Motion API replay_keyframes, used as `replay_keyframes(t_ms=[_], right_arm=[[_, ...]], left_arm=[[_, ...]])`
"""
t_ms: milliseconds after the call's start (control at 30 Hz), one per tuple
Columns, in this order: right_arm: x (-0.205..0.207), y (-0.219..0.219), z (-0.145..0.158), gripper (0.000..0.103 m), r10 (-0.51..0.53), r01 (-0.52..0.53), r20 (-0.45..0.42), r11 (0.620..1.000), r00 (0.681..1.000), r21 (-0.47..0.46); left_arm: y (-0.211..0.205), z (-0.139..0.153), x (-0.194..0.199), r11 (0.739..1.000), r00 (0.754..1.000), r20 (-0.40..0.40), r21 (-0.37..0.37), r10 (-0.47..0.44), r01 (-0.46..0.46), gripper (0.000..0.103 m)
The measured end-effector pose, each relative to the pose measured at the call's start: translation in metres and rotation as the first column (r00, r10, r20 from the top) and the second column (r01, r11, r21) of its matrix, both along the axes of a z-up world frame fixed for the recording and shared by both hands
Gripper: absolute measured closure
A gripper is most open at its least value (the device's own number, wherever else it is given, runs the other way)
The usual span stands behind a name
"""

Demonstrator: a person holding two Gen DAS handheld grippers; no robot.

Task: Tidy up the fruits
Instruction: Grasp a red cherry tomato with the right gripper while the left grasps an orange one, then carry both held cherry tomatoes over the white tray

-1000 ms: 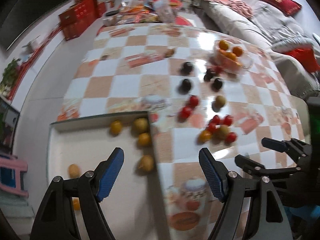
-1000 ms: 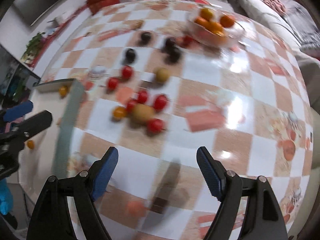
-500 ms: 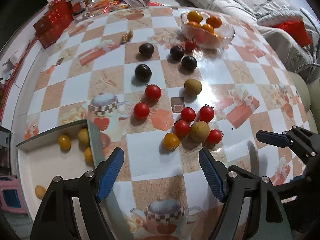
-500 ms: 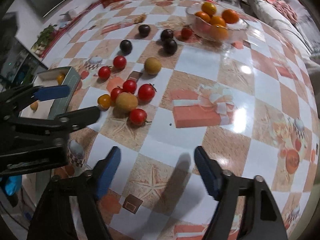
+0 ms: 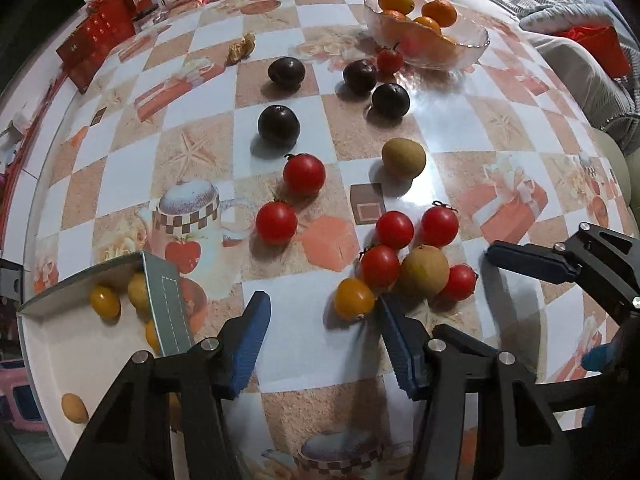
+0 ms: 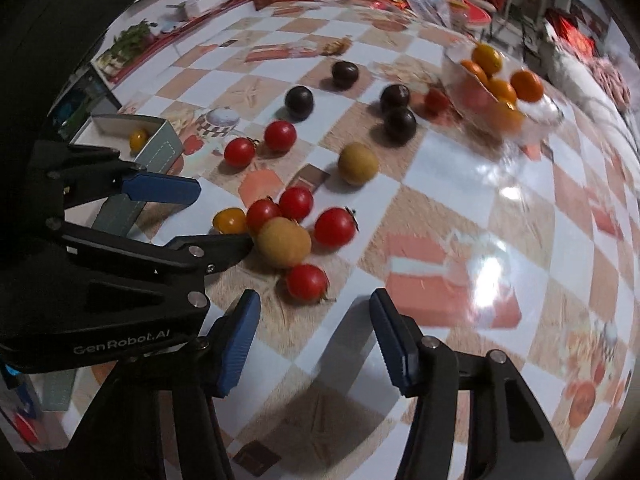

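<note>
- the left gripper (image 5: 324,316) points down at the table (image 5: 460,128); its jaws have just been narrowing and stand apart on nothing.
- a yellow tomato (image 5: 354,299) sits just ahead, beside its right finger.
- the right gripper (image 6: 314,320) has also been narrowing, still gapped and empty.
- a red tomato (image 6: 306,281) lies just ahead of it.
- the white box (image 5: 44,344) holding yellow fruits is at the left gripper's left.

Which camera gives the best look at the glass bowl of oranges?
The left wrist view. There the glass bowl is sharp at the far side of the table, its scalloped rim and the oranges inside clear. The right wrist view shows the same bowl smeared by blur, its rim hard to trace.
</note>
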State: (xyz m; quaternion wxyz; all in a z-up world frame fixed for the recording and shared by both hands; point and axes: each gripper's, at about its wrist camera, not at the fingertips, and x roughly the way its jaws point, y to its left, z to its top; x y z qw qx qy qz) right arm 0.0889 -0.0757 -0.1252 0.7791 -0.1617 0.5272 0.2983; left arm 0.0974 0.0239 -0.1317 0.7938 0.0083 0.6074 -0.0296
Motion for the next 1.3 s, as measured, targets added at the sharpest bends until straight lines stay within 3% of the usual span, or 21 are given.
replay_keyframes(t_ms=[100, 167, 233, 467, 833, 1300], right_arm=[[-0.001, 0.007, -0.001, 0.054, 0.037, -0.035, 0.043, 0.999, 0.998, -0.037], [-0.002, 0.009, 0.0, 0.074, 0.056, -0.054, 0.057, 0.998, 0.997, -0.043], [-0.001, 0.008, 0.001, 0.082, 0.056, -0.054, 0.059, 0.998, 0.997, -0.039], [-0.003, -0.018, 0.004, 0.082, -0.034, 0.034, 0.002, 0.999, 0.999, 0.002], [0.0, -0.063, 0.013, 0.082, -0.24, 0.254, -0.142, 0.962, 0.96, 0.097], [-0.011, -0.053, 0.034, 0.082, -0.24, 0.257, -0.153, 0.961, 0.959, 0.104]], left_arm=[[0.0, -0.001, 0.0, 1.0, 1.0, 0.0, 0.001, -0.009, 0.009, 0.048], [-0.002, 0.0, 0.002, 1.0, 1.0, 0.0, -0.002, -0.02, 0.02, 0.054], [-0.005, 0.001, 0.004, 1.0, 1.0, 0.0, -0.002, -0.027, 0.027, 0.06], [-0.012, 0.004, 0.002, 1.0, 1.0, 0.008, -0.025, -0.012, 0.012, 0.083], [-0.005, 0.019, -0.014, 0.997, 0.999, 0.021, -0.073, 0.032, -0.03, 0.083], [0.021, 0.061, -0.043, 0.989, 0.992, 0.08, -0.12, 0.094, -0.084, 0.083]])
